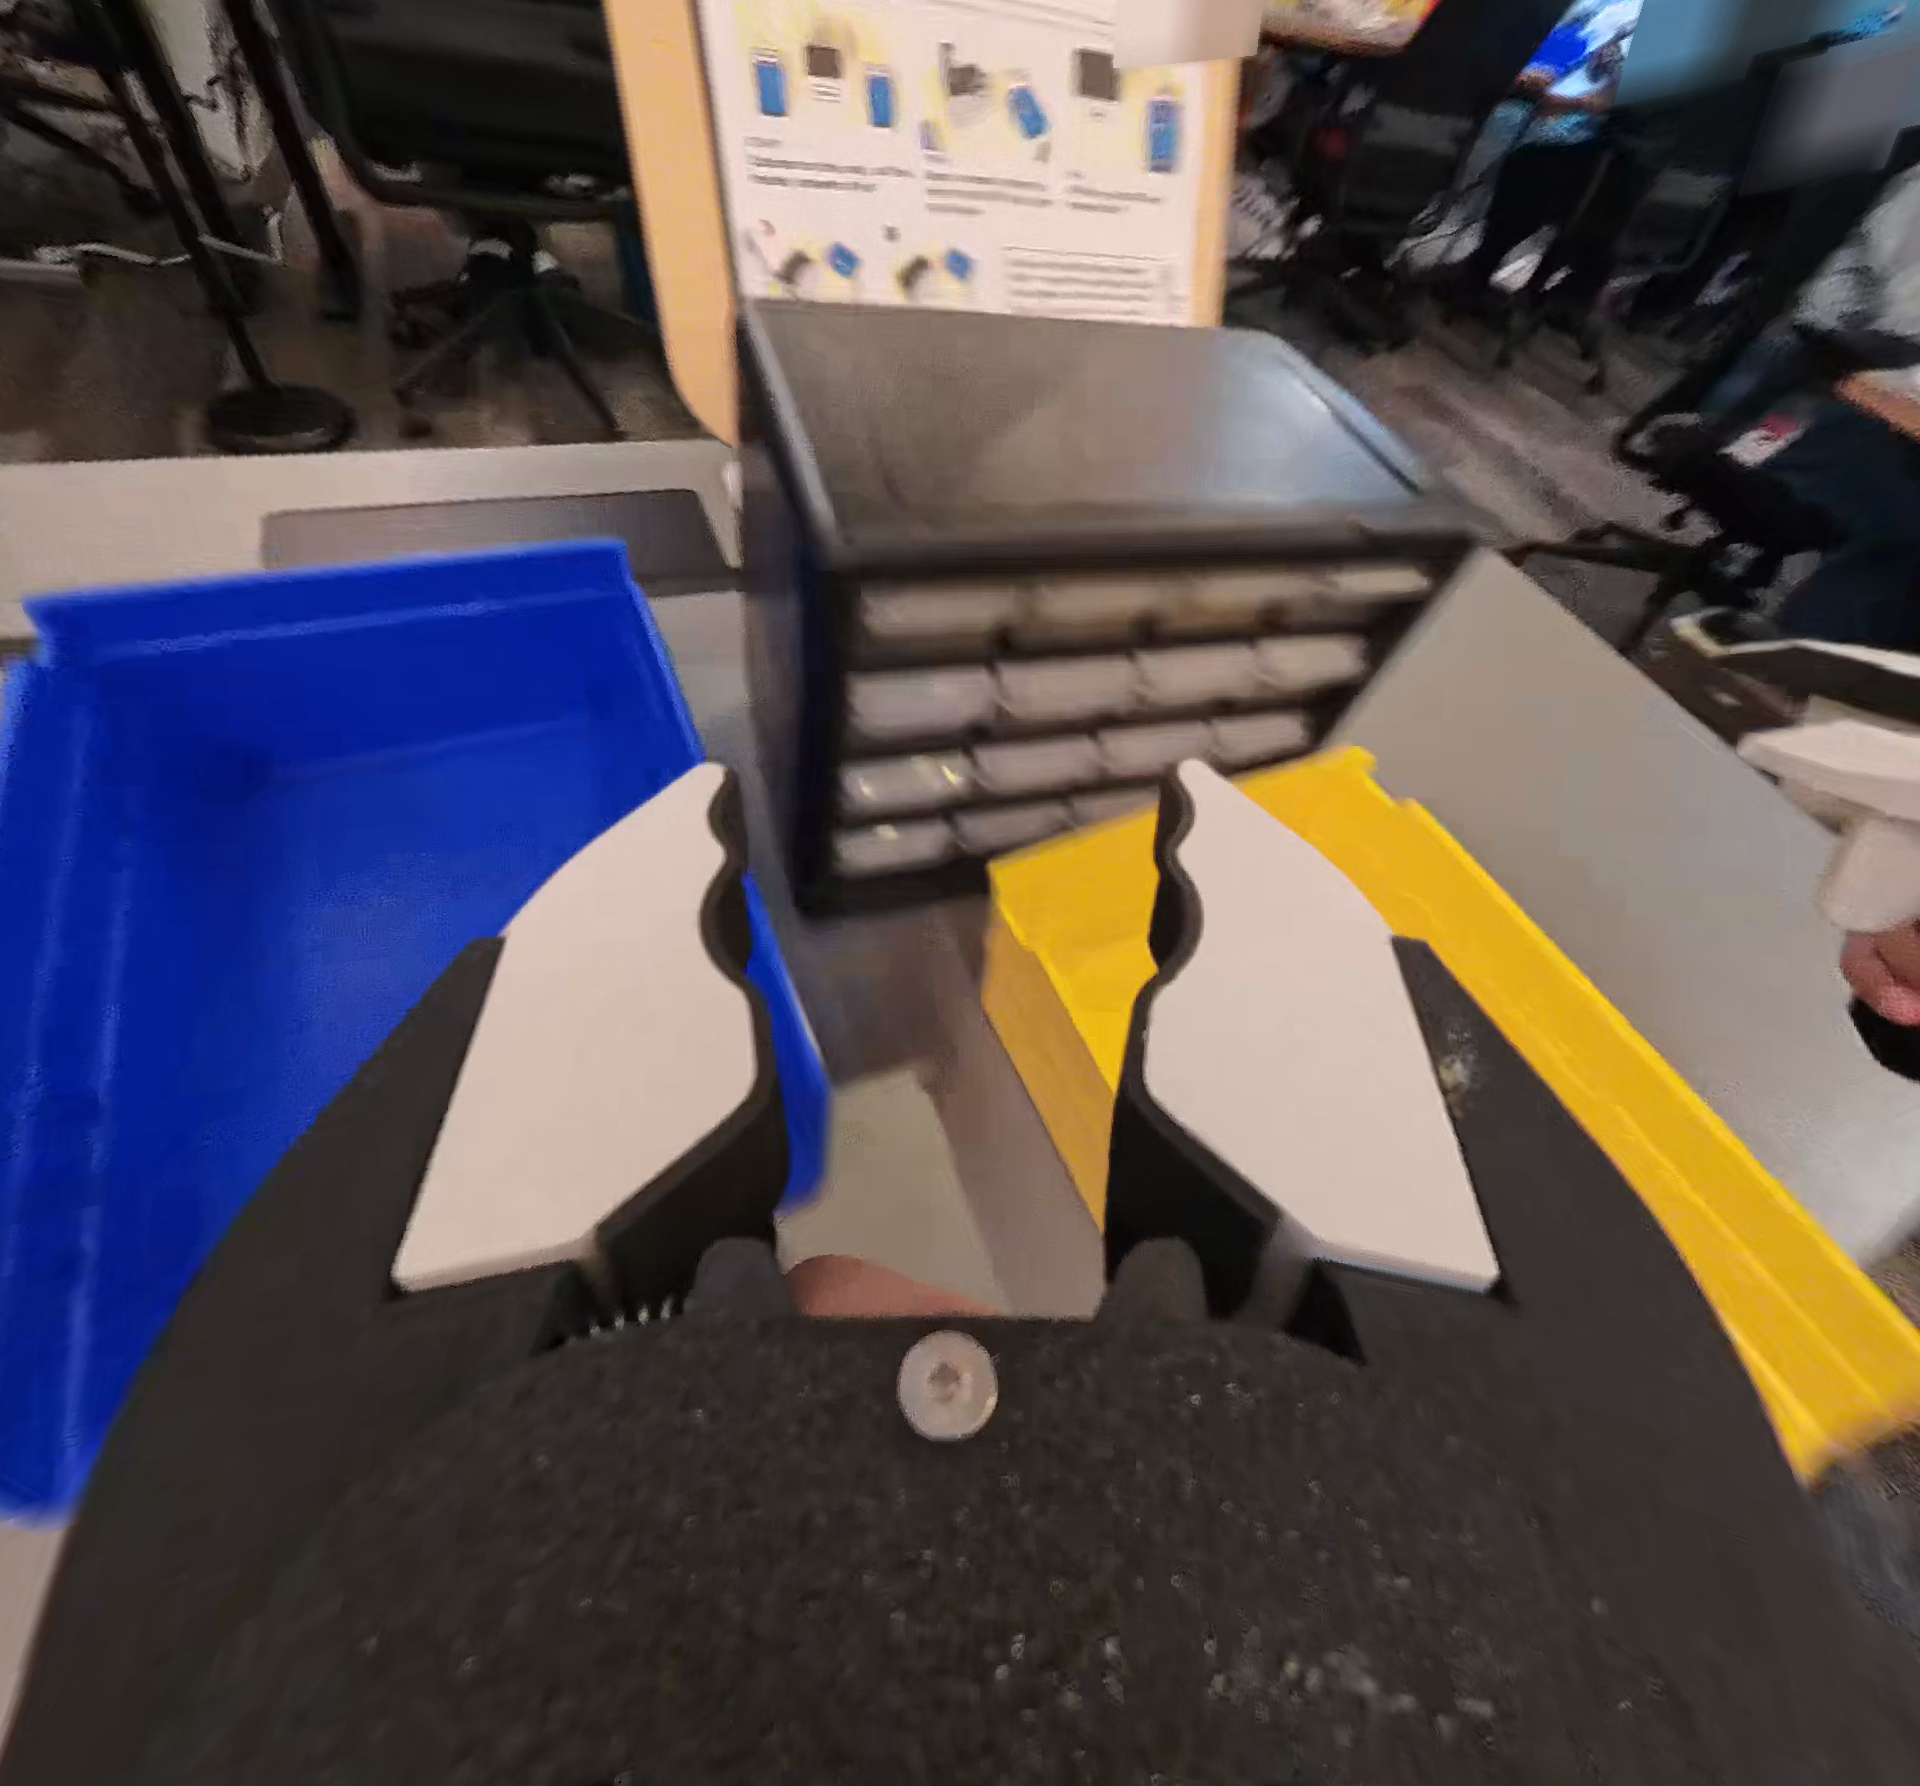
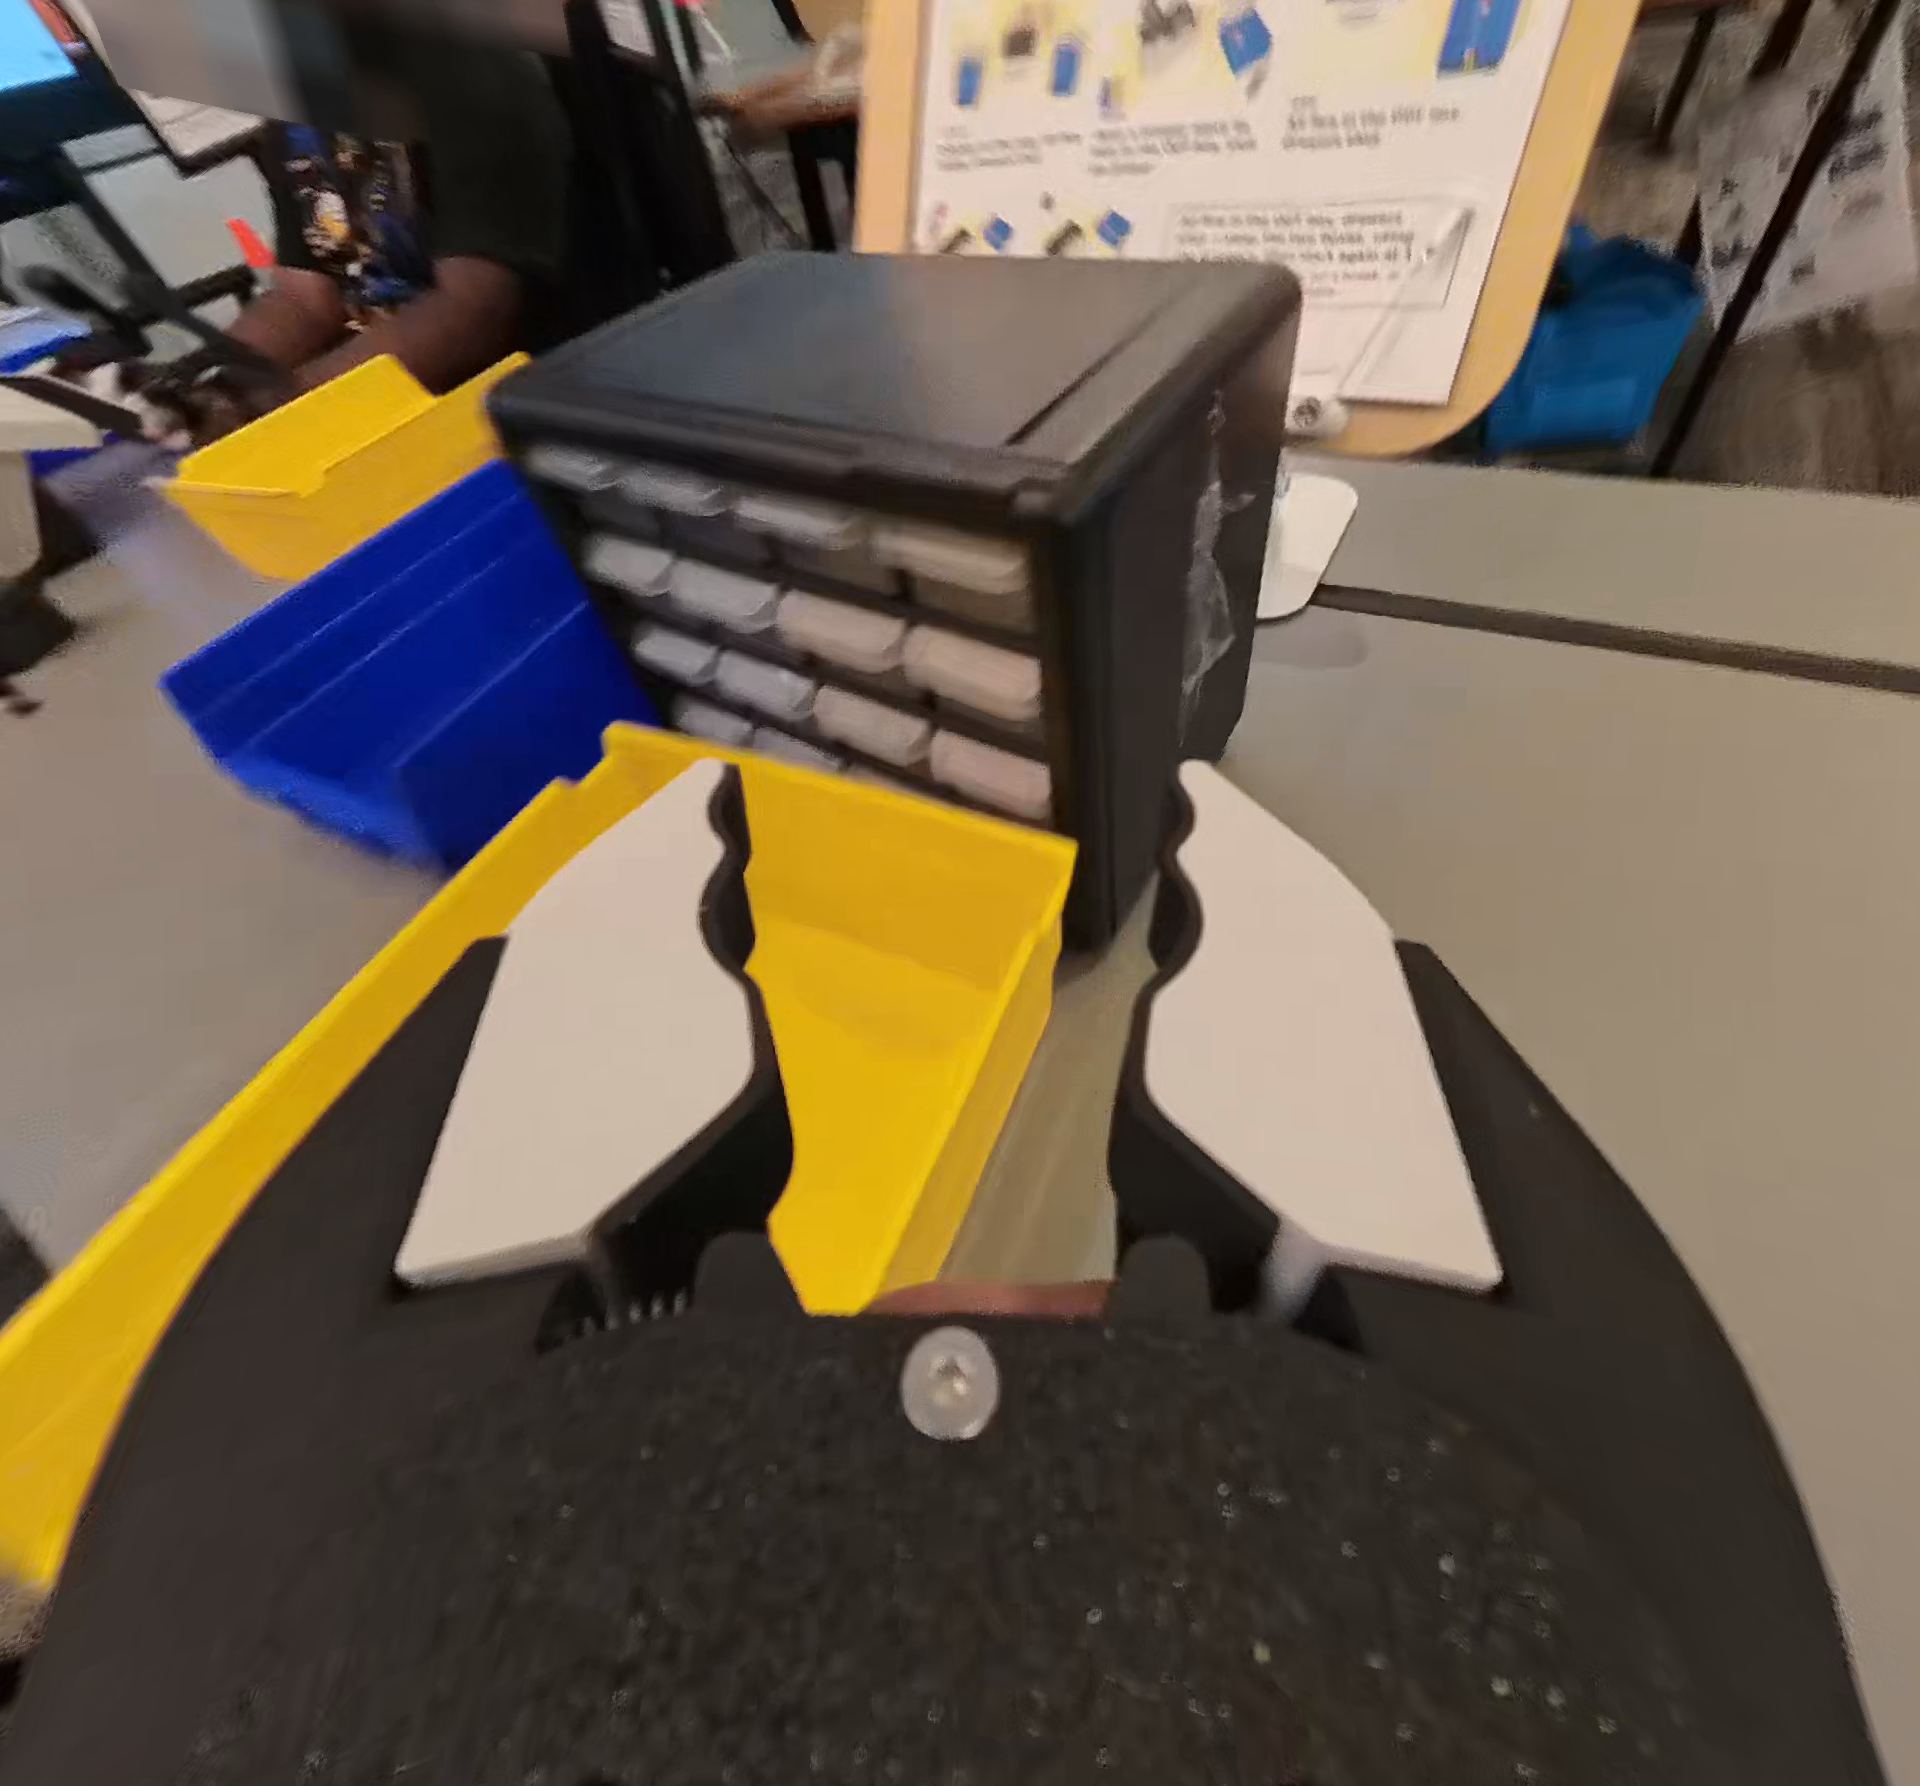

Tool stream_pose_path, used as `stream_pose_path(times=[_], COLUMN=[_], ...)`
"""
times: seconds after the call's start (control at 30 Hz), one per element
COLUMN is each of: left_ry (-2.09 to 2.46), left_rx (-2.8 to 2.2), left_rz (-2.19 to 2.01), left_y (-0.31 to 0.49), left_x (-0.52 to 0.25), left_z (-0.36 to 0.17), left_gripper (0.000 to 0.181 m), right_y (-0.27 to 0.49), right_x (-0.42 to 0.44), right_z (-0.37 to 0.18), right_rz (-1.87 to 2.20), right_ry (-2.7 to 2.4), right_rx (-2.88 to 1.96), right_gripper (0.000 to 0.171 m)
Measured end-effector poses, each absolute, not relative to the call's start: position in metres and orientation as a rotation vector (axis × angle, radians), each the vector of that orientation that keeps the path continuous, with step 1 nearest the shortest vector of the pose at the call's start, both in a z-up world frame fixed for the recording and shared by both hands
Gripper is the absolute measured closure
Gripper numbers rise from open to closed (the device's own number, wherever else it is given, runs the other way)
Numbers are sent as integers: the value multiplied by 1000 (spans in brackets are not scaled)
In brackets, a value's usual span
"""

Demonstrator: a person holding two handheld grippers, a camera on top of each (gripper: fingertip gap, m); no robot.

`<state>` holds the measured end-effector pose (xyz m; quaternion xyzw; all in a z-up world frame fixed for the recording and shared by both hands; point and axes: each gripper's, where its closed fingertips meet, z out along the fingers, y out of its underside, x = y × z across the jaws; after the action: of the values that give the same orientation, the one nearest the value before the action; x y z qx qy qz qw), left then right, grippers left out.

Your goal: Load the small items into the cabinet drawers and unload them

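Observation:
A black cabinet [image 1: 1091,593] with several rows of small clear drawers, all pushed in, stands on the grey table; it also shows in the right wrist view [image 2: 883,531]. A blue bin [image 1: 312,853] lies left of it and a yellow bin [image 1: 1403,1009] right in front of it. My left gripper [image 1: 951,791] is open and empty, held above the gap between the two bins. My right gripper [image 2: 956,791] is open and empty above the yellow bin [image 2: 883,1009], near the cabinet's right corner. The blue bin [image 2: 416,697] looks empty. No small items are visible.
A board with an instruction sheet [image 1: 956,95] stands behind the cabinet. A second yellow bin [image 2: 322,458] sits far left beyond the blue one. The other gripper [image 1: 1849,801] and a hand show at the right edge. A person [image 2: 436,209] sits behind the table. Chairs stand beyond. My right tips are about 20 centimeters from the black cabinet [image 1: 1091,593], my left tips only 15 centimeters. It turns up in the right wrist view [image 2: 629,472] as well.

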<state>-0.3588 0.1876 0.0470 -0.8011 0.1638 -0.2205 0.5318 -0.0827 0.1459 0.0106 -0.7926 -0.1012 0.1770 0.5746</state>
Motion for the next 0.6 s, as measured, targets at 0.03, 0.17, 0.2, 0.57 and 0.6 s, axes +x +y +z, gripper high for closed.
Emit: stream_pose_path(times=[0.03,0.17,0.2,0.57,0.6], left_ry=[381,316,310,340,349], left_rx=[-1930,-1974,-2017,-2058,-2063], left_rz=[-523,-665,-649,-682,-687], left_y=[216,283,293,310,309], left_x=[-356,-333,-330,-275,-269], left_z=[50,47,38,5,5], left_gripper=[106,116,114,95,94], right_y=[170,233,243,272,274], right_x=[-85,-97,-98,-92,-86], right_z=[8,8,10,2,2], right_rz=[448,489,486,623,620], right_ry=[-196,-132,-121,-106,-98], right_rx=[-1882,-1883,-1872,-1912,-1911], right_gripper=[95,81,82,87,87])
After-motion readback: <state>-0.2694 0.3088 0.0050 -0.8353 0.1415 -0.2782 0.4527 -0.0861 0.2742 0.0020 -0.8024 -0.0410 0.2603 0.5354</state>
